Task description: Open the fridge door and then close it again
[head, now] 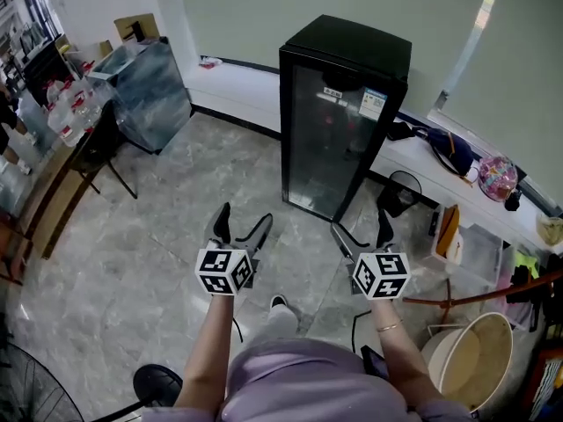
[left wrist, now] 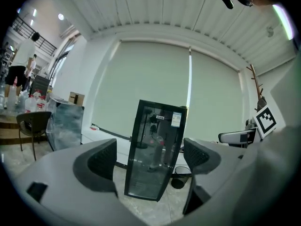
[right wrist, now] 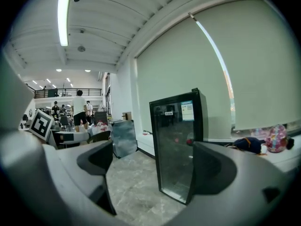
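Head view, from the left: a plastic-wrapped cabinet stands by the far wall, well apart from anything the task concerns. Nearer the person, the left gripper is held out over the marble floor, its jaws spread wide and nothing between them. The left gripper view confirms this: the two dark pads stand far apart, with only the distant scene framed in the gap. Ahead and slightly right of centre stands the fridge, a tall black unit backed against the white ledge, its glass door facing the person and lying flush with the body, so it looks shut. To the right, the right gripper is held level with its partner, jaws likewise wide and empty, and its own view shows the fridge beyond the pads, clearly not touched. Further right, a beige bucket sits on the floor, out of the way. Neither gripper reaches the door, and no handle can be made out on it. As things lie, the task seems to be at its approach: both the opening and the closing appear to remain, though a shut door alone cannot prove that.
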`<move>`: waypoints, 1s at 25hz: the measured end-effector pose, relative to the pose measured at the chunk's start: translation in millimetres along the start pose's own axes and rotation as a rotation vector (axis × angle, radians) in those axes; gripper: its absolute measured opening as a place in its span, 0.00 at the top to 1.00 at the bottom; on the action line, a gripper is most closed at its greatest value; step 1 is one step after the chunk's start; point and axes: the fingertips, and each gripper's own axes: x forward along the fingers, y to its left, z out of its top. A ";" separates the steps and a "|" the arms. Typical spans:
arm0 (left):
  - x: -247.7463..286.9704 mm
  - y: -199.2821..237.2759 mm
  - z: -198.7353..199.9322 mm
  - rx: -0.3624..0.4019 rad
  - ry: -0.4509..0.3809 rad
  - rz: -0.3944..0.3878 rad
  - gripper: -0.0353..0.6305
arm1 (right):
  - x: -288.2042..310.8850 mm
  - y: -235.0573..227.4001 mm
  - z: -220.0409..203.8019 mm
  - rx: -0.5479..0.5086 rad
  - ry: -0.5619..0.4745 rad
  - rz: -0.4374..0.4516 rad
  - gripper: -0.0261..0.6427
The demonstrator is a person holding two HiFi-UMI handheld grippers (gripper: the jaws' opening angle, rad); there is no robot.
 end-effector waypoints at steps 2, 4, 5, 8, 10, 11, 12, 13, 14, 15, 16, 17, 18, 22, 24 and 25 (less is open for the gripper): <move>19.0 17.1 8.4 0.003 0.000 -0.011 0.31 | 25.1 2.5 7.6 0.003 -0.001 -0.006 0.17; 34.5 32.6 15.6 0.008 -0.002 -0.021 0.31 | 45.9 5.7 14.8 0.004 -0.005 -0.011 0.17; 41.4 40.5 18.8 0.010 -0.004 -0.025 0.31 | 55.5 7.3 18.2 0.004 -0.006 -0.013 0.17; 63.3 62.5 26.8 0.000 -0.012 -0.023 0.31 | 82.2 7.3 27.1 -0.001 -0.007 -0.020 0.17; 77.7 73.6 29.7 -0.009 -0.012 -0.021 0.31 | 98.4 4.3 30.8 -0.004 -0.003 -0.026 0.17; 85.3 78.4 30.7 -0.010 -0.010 -0.023 0.31 | 106.7 2.5 32.5 -0.004 -0.002 -0.030 0.17; 93.1 82.7 31.6 -0.010 -0.008 -0.025 0.31 | 115.2 0.7 34.0 -0.004 -0.001 -0.032 0.17; 101.1 86.8 32.3 -0.009 -0.005 -0.026 0.31 | 123.7 -1.1 35.8 -0.007 -0.002 -0.034 0.17; 109.8 90.7 33.1 -0.009 -0.003 -0.028 0.31 | 132.6 -3.1 38.1 -0.012 -0.005 -0.034 0.18; 119.3 94.5 34.1 -0.009 -0.002 -0.031 0.31 | 142.2 -5.6 41.2 -0.015 -0.010 -0.033 0.17; 129.4 98.1 35.2 -0.007 0.000 -0.034 0.31 | 152.5 -8.6 44.5 -0.016 -0.016 -0.031 0.18; 139.8 101.6 36.0 -0.004 0.002 -0.037 0.31 | 162.9 -12.2 47.4 -0.014 -0.022 -0.030 0.18; 150.3 105.0 36.4 0.000 0.007 -0.040 0.31 | 173.2 -16.4 49.8 -0.010 -0.027 -0.028 0.18; 197.5 116.6 47.9 0.010 0.008 -0.047 0.31 | 214.1 -38.2 66.7 0.000 -0.049 -0.030 0.18; 219.6 123.1 57.6 0.015 0.002 -0.047 0.31 | 233.3 -46.0 76.0 0.005 -0.057 -0.028 0.18; 228.9 126.1 60.9 0.016 0.003 -0.047 0.31 | 240.8 -48.2 78.4 0.008 -0.056 -0.026 0.18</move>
